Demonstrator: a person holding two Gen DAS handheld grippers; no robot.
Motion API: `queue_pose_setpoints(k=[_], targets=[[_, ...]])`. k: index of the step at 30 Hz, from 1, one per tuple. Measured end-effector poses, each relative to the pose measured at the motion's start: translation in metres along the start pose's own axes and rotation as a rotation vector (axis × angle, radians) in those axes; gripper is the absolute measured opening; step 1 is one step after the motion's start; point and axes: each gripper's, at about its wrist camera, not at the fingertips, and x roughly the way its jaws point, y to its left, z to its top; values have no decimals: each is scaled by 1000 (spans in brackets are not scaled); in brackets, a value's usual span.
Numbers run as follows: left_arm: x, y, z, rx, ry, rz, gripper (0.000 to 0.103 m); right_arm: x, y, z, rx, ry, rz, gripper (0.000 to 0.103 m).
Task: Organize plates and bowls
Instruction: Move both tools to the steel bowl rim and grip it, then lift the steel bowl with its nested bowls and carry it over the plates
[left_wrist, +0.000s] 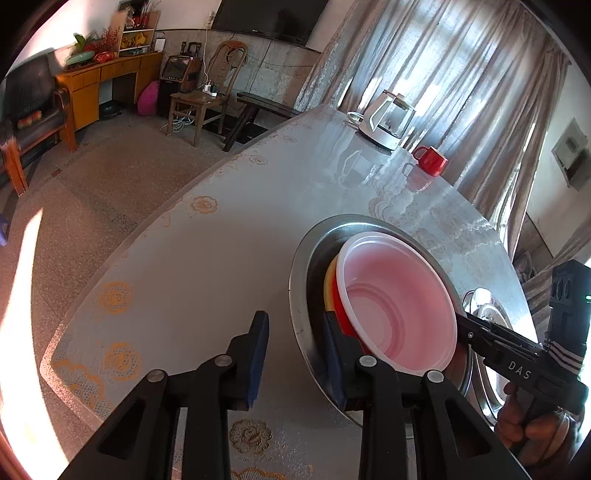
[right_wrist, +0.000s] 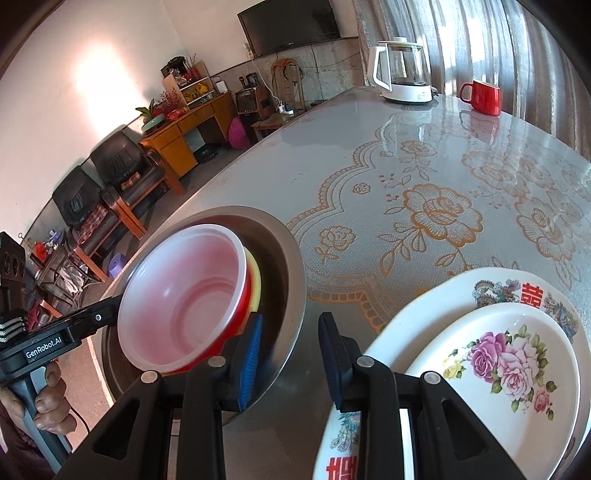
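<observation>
We see bright daylight thru the curtains (left_wrist: 461, 92), w/ hard glare on the glossy table (right_wrist: 424, 122) and a blown-out sun patch on the floor (left_wrist: 22, 295). Fisheye bends both views hard at the edges, w/ dark vignette corners; centre detail stays sharp.

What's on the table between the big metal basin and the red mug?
Nothing. Between the metal basin and the red mug only bare flowered tablecloth shows in the right wrist view. The kettle stands off to the side.
</observation>
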Motion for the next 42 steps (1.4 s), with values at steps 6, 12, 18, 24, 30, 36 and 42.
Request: queue_pose_setpoints(k=[6, 12, 18, 24, 30, 36, 42], targets=[[2, 2, 1, 17, -5, -21, 30, 3, 5, 3, -40, -1, -10, 25], [7, 1, 1, 16, 18, -47, 29, 7, 5, 5, -43, 18, -2, 25], [6, -4, -1, 31, 8, -67, 23, 8, 8, 4, -59, 20, 3, 22], [2, -7, -5, 54, -5, -86, 18, 7, 10, 2, -65, 17, 10, 19], [-2, -5, -9, 48, -11, -99, 18, 5, 13, 0, -64, 19, 14, 19], [-4, -7, -11, 58, -11, -88, 20, 6, 15, -2, -72, 23, 7, 20], [-3, -12, -13, 81, -12, -72, 20, 4, 15, -3, -68, 23, 3, 20]])
